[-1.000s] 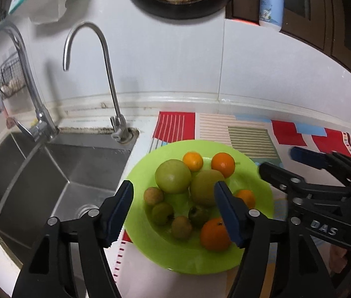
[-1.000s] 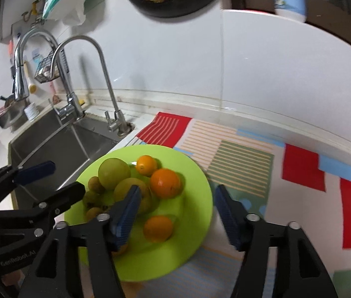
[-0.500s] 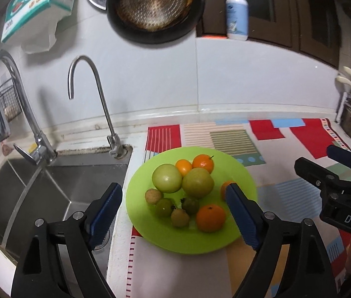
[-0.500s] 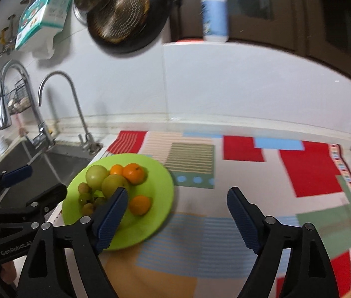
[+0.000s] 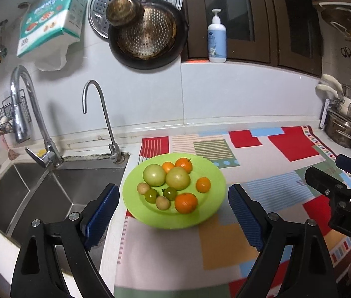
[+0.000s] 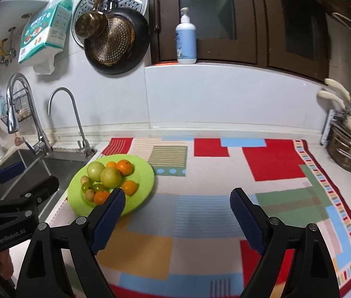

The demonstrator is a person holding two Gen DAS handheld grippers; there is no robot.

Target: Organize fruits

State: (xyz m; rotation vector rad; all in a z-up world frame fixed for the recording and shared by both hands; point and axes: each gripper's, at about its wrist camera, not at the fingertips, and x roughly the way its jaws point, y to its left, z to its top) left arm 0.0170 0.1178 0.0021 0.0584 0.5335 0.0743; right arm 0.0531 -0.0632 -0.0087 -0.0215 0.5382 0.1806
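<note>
Overall: both tools hang above the counter, apart from the fruit, gripping nothing.
Sink (image 5: 51,193): left of the left gripper's left finger, steel basin, with a tall faucet (image 5: 26,114) and a thin gooseneck tap (image 5: 98,121) at its back edge.
Left gripper (image 5: 173,213): released, jaws opening, blue pads spread wide with only air between them; the plate shows beyond the gap, nearer the left pad, untouched.
Green plate (image 5: 215,173): ahead of the left gripper, on the left end of the patterned mat (image 6: 225,198), just beside the sink's rim.
Fruit on the plate: two large pale green fruits (image 5: 166,175) side by side at the middle, touching; four oranges (image 5: 186,202) around the back and right; small round green and tan fruits (image 5: 156,195) at the front left.
Right gripper (image 6: 178,211): released, jaws opening, nothing between the pads; bare mat lies ahead of the gap, and the plate sits ahead-left, partly behind its left finger (image 6: 110,206).
Pots (image 6: 349,154): far right of the right gripper, steel, at the counter's end.
Wall behind: hanging pans (image 5: 145,32) and a pump bottle (image 5: 216,42) on the ledge.
</note>
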